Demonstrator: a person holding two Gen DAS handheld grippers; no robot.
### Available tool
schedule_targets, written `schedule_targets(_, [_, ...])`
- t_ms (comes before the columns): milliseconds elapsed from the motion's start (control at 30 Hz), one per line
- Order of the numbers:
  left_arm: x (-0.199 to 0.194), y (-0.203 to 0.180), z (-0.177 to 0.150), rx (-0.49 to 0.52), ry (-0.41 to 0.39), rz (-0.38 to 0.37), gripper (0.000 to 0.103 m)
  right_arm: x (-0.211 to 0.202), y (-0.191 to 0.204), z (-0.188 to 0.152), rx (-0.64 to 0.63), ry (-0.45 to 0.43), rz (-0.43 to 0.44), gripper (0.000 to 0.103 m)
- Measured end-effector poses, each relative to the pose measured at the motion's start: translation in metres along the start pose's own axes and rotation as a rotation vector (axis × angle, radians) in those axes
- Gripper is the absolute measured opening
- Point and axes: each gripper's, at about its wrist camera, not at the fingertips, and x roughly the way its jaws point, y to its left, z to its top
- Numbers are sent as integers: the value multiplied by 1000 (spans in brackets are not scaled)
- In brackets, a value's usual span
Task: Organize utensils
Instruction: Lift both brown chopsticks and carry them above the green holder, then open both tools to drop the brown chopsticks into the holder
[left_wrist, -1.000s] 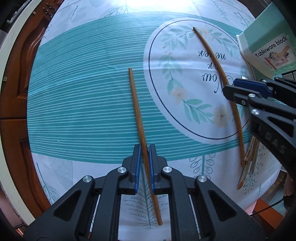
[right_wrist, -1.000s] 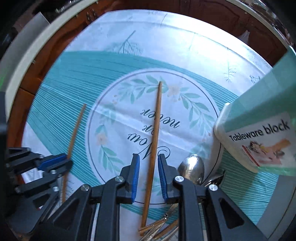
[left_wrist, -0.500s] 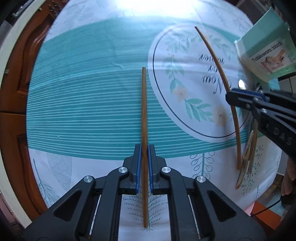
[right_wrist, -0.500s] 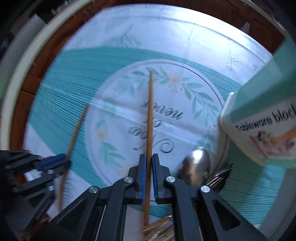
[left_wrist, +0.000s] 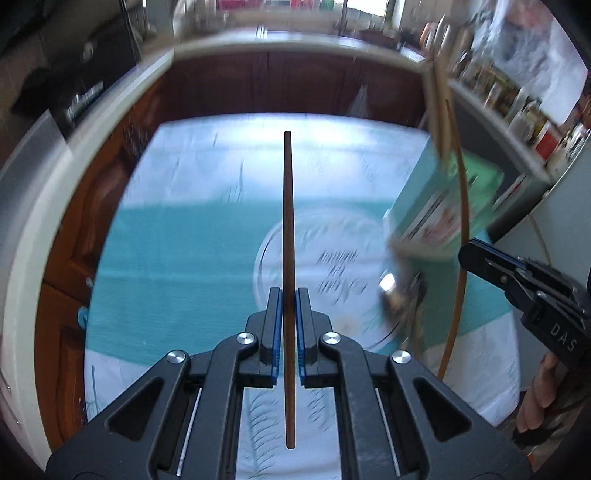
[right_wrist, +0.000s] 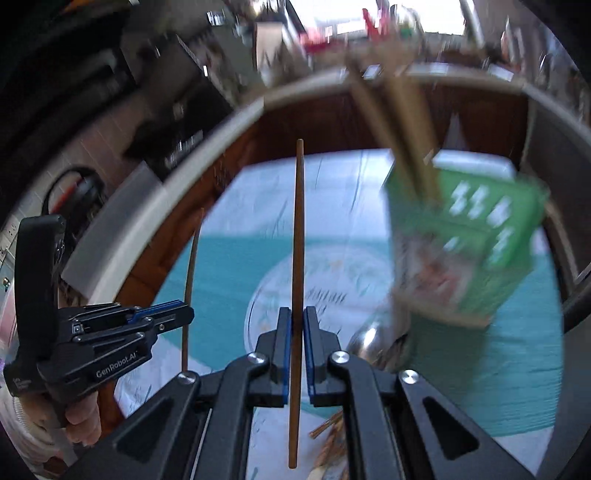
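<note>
We hold one chopstick in each claw, above the table (left_wrist: 177, 258). Left claw (left_wrist: 289, 325) pinches the dark chopstick (left_wrist: 288, 229); right claw (right_wrist: 296, 343) pinches the lighter chopstick (right_wrist: 298, 236). Only the right view shows the spoon (right_wrist: 367, 341) beside the green tableware block (right_wrist: 480, 236).

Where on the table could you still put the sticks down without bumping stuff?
The teal band of the tablecloth, between the wooden cabinet side and the printed circle, is bare. It is crowded at the foot of the green tableware block, where the spoon and other cutlery lie.
</note>
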Motion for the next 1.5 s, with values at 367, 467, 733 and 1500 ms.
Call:
schedule_targets(367, [-81,-97,111,24,-399,-127,5,-74,-33,55,-9,-462,-147,6])
schedule_targets(467, [-95,-123,136,9,-501,-160,5,-74,-42,68,-19,-517,-163,6])
schedule_targets(733, [-58,-150,179,-52,-572,-225,5,-38,-56,81,-85,-565,-194,6])
schedule_targets(1500, [67,-140,110,-25,-361,-216,20,13,-58,31,-259,-254,-161,7])
